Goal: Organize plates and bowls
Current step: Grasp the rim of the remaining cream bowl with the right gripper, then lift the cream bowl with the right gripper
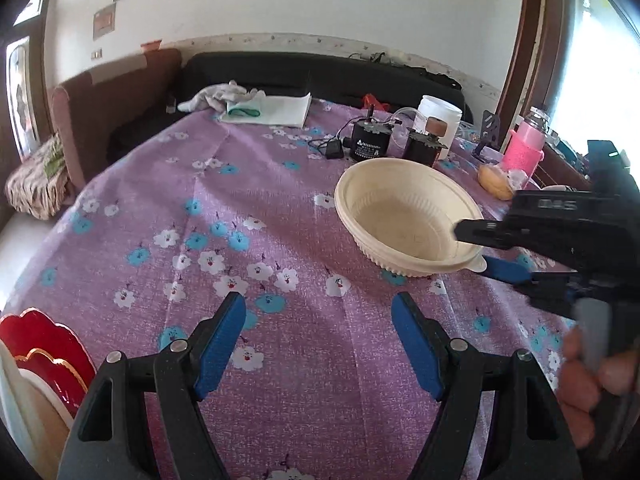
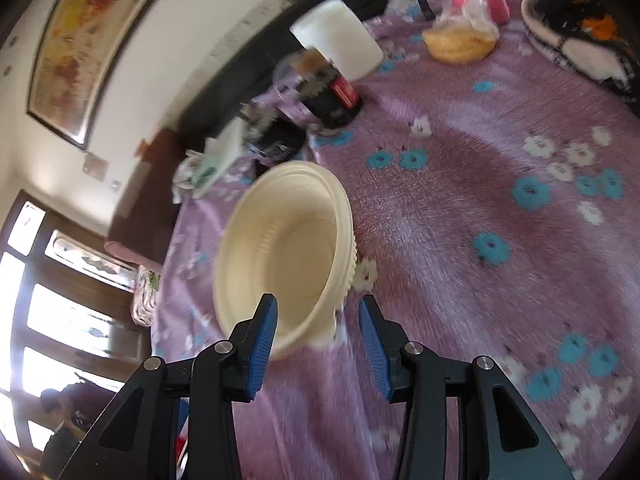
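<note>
A cream ribbed plastic bowl [image 1: 400, 216] [image 2: 288, 240] sits upright on the purple flowered tablecloth [image 1: 240, 200]. My right gripper [image 1: 472, 249] [image 2: 318, 308] straddles the bowl's near rim, one finger inside and one outside. A gap shows on both sides of the rim, so it is open. My left gripper [image 1: 318, 308] hangs open over bare cloth, left of and nearer than the bowl, with nothing between its fingers. A red plate with a gold scalloped edge [image 1: 44, 344] lies at the lower left corner, partly under a pale dish [image 1: 24, 400].
Beyond the bowl stand black motor-like devices [image 1: 368, 144], a white jar [image 1: 438, 120], a pink bottle [image 1: 524, 148] and a yellowish lump [image 1: 494, 182]. White cloths [image 1: 256, 108] lie at the table's far edge. A hand [image 1: 592, 380] holds the right gripper.
</note>
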`<state>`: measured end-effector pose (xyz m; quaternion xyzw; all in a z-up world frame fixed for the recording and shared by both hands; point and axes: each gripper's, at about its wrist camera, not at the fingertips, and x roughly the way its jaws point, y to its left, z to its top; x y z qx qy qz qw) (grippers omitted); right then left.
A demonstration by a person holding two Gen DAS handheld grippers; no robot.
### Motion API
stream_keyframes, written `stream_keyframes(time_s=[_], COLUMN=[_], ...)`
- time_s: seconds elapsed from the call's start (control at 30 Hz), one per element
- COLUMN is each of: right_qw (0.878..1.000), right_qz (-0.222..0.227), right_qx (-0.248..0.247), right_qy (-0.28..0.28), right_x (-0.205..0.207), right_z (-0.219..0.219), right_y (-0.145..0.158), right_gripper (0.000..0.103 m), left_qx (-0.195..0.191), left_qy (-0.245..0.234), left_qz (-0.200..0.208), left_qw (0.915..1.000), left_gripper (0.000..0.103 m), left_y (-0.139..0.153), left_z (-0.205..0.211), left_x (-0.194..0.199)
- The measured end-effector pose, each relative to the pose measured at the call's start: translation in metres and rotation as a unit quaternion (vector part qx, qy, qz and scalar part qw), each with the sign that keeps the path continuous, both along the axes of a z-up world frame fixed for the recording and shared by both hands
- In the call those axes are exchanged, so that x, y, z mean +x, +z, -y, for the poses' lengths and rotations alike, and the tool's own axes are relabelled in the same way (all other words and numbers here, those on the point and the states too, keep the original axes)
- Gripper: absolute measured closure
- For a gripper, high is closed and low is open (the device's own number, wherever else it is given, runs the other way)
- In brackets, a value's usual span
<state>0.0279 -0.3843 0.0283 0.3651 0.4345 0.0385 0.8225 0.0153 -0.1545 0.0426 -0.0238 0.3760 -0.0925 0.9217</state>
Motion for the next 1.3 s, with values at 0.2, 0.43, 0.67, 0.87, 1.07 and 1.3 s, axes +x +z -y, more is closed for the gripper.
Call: stream_keyframes(time_s=[0.2, 0.43, 0.67, 0.87, 1.07, 1.3], right_qw=[0.999, 0.993, 0.979, 0.973, 0.981, 0.99], right_qz=[-0.023, -0.016, -0.013, 0.01, 0.073, 0.076], right_qx=[-0.022, -0.095, -0.108, -0.198, -0.18, -0.118], right_qy=[0.025, 0.069, 0.172, 0.119, 0.009, 0.002], right_x=[0.01, -0.047, -0.123, -0.147, -0.185, -0.234], right_z=[-0.003, 0.023, 0.051, 0.062, 0.083, 0.075], right_y=[-0.013, 0.013, 0.039, 0.042, 0.053, 0.042], right_gripper=[0.083, 0.086, 0.086, 0.084, 0.072, 0.072], left_qx=[-0.013, -0.033, -0.052, -0.058, -0.07, -0.069], left_qy=[0.005, 0.004, -0.022, -0.077, -0.132, -0.211], left_qz=[-0.013, 0.011, 0.018, 0.009, 0.002, -0.023], left_qw=[0.9998, 0.9994, 0.9982, 0.9953, 0.9888, 0.9747], left_gripper=[0.028, 0.028, 0.028, 0.028, 0.028, 0.028], left_y=[-0.002, 0.007, 0.011, 0.009, 0.007, 0.003], left_z=[-0.006, -0.011, -0.005, 0.013, 0.027, 0.055], left_x=[0.005, -0.002, -0.006, -0.014, -0.022, -0.034])
